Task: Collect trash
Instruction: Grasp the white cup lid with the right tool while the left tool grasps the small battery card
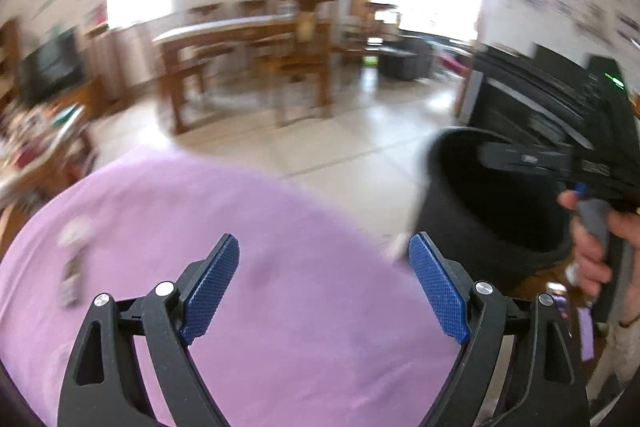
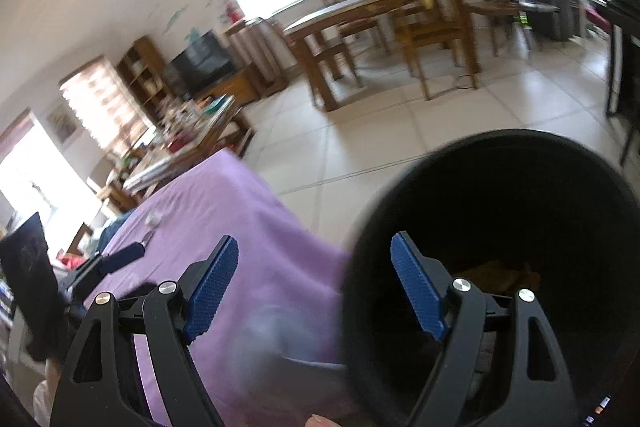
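A purple cloth covers the table (image 1: 280, 267) (image 2: 224, 211). A black trash bin (image 1: 488, 203) (image 2: 496, 251) stands at the table's right end. My left gripper (image 1: 324, 279) is open and empty above the cloth. A small wrapper (image 1: 72, 279) and a crumpled white scrap (image 1: 76, 231) lie blurred on the cloth to its left. My right gripper (image 2: 314, 283) is open and empty, its right finger over the bin's mouth. A blurred whitish object (image 2: 264, 339) shows below it by the bin's edge. Small white scraps (image 2: 154, 217) lie farther along the cloth.
A wooden dining table with chairs (image 1: 248, 59) (image 2: 384, 31) stands across the tiled floor. A cluttered low table (image 2: 188, 135) is at the left. A black piano-like cabinet (image 1: 552, 95) stands behind the bin. The other gripper (image 2: 116, 259) appears at left.
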The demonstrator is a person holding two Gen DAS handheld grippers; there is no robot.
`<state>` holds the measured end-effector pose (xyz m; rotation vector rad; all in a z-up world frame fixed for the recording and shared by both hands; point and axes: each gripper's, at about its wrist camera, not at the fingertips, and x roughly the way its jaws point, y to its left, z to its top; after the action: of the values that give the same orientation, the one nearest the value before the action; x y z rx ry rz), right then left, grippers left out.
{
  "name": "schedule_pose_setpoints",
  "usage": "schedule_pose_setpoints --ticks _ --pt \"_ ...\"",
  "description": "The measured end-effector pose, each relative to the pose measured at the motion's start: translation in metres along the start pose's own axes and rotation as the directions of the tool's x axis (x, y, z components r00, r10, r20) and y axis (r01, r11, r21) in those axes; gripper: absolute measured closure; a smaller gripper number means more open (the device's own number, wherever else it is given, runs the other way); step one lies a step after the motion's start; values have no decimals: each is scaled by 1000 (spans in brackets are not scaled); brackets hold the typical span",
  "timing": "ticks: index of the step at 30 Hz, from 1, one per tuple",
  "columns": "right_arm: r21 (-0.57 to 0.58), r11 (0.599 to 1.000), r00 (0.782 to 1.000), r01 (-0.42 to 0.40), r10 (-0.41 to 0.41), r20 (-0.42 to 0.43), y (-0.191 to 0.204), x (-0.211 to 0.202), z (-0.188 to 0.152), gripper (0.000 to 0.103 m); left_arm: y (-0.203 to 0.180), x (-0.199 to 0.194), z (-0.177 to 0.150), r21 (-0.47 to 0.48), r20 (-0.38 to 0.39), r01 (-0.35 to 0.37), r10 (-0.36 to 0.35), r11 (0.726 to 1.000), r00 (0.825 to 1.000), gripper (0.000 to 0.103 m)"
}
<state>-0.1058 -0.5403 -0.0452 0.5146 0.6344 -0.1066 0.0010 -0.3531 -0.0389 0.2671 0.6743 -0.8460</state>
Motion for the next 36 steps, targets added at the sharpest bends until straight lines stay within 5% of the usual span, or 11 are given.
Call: schedule_pose_setpoints --ticks 7,12,19,21,23,28,33,36 --pt "-107 989 992 -104 94 -89 88 56 -1 24 147 -18 -22 -171 -106 -237 221 956 969 18" --pt "-174 973 982 -150 125 -145 138 89 -1 24 204 -6 -24 -197 -186 -258 222 946 957 32" --pt "-288 939 966 -188 124 -225 205 145 12 24 206 19 -26 -160 -212 -218 182 963 960 43" --pt "-323 925 961 -199 119 -251 225 163 14 25 208 22 -24 -150 -213 -223 188 963 959 51" --pt "-352 914 956 -204 109 -271 240 179 15 25 212 20 -23 -145 -212 -234 201 961 957 72" --pt "-431 881 946 -198 56 -320 273 225 12 38 216 9 -31 -174 -195 -182 147 968 970 72" --pt "-481 858 939 -183 7 -345 294 256 6 38 219 2 -41 -190 -188 -152 116 970 975 72" --pt "-524 834 934 -175 -29 -357 305 267 -1 49 220 1 -44 -186 -190 -149 114 971 975 72"
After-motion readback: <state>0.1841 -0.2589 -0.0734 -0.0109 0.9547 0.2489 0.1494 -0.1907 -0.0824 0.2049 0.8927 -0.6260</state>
